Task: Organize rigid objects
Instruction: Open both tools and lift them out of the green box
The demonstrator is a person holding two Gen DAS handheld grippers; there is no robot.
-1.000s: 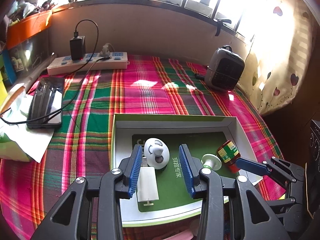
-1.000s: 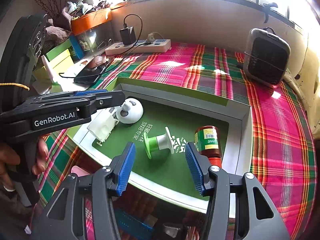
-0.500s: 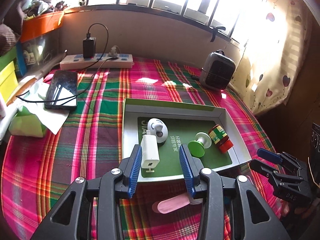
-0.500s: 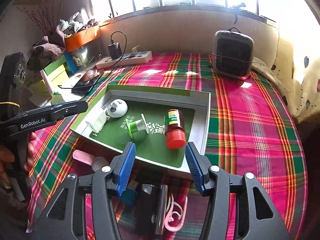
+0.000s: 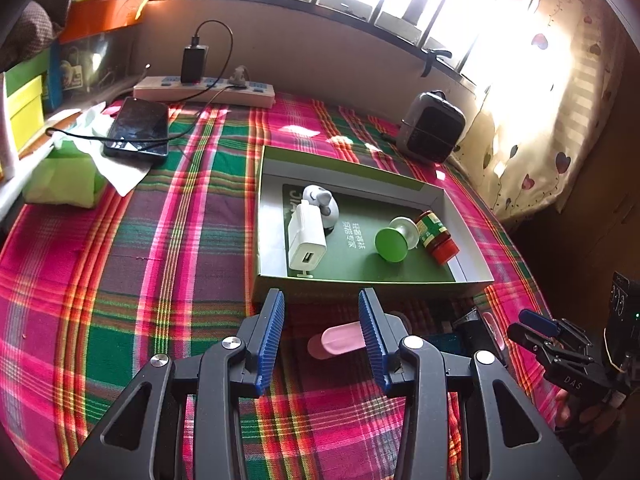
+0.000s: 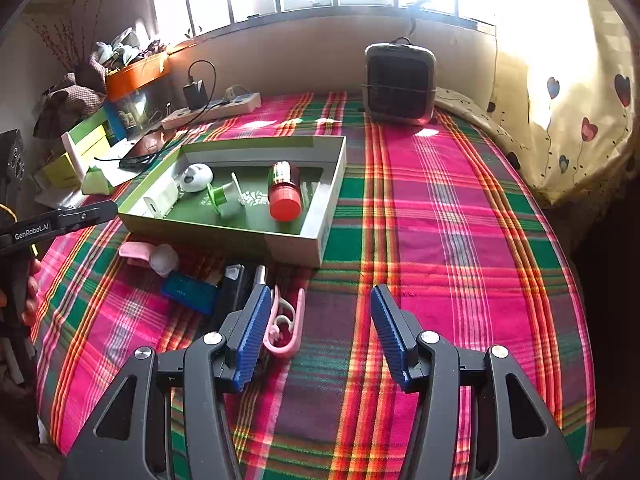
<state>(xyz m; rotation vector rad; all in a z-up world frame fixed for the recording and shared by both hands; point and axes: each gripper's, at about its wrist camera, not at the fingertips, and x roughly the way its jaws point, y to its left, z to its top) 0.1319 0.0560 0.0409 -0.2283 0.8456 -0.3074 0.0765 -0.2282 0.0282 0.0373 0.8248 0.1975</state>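
Note:
A shallow green-and-white tray (image 5: pixel 420 290) lies on the plaid cloth. It holds a white charger (image 5: pixel 306 240), a white round gadget (image 5: pixel 322 204), a green spool (image 5: pixel 394 240) and a red-capped bottle (image 5: pixel 436 236). My left gripper (image 5: pixel 322 336) hangs open just in front of the tray, with a pink oblong piece (image 5: pixel 338 340) on the cloth beyond its fingers. My right gripper (image 6: pixel 316 332) is open too, over bare cloth. A pink clip (image 6: pixel 286 328) lies beside its left finger. A blue block (image 6: pixel 188 290) and a black item (image 6: pixel 234 292) lie near the tray wall (image 6: pixel 296 248).
A grey heater (image 6: pixel 400 84) stands at the back right. A power strip (image 5: pixel 204 90) with a plugged charger, a phone (image 5: pixel 138 128) and a green tissue pack (image 5: pixel 64 180) are at the back left. Boxes line the left edge; a curtain hangs at the right.
Both grippers have drawn back from over the tray toward the near side. The loose pink, blue and black items in front of the tray have come into view. Neither jaw has changed.

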